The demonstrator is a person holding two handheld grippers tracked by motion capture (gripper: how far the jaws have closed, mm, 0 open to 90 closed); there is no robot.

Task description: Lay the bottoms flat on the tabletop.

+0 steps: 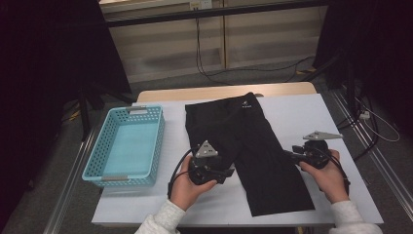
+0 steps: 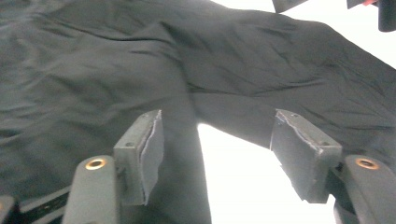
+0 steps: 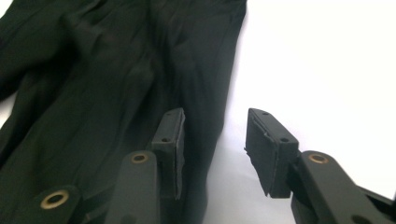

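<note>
Both the left gripper [image 1: 229,171] and right gripper [image 1: 287,155] are hovering with jaws parted and empty beside the black shorts [image 1: 248,146] lying flat on the table [image 1: 311,117], soft, limp fabric probably best pinched at an edge.

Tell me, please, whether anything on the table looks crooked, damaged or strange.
Nothing is damaged or spilled. The black shorts lie flat but slanted across the white table, with light wrinkles. The pads of the left gripper look frayed at their edges. The blue basket sits empty.
</note>
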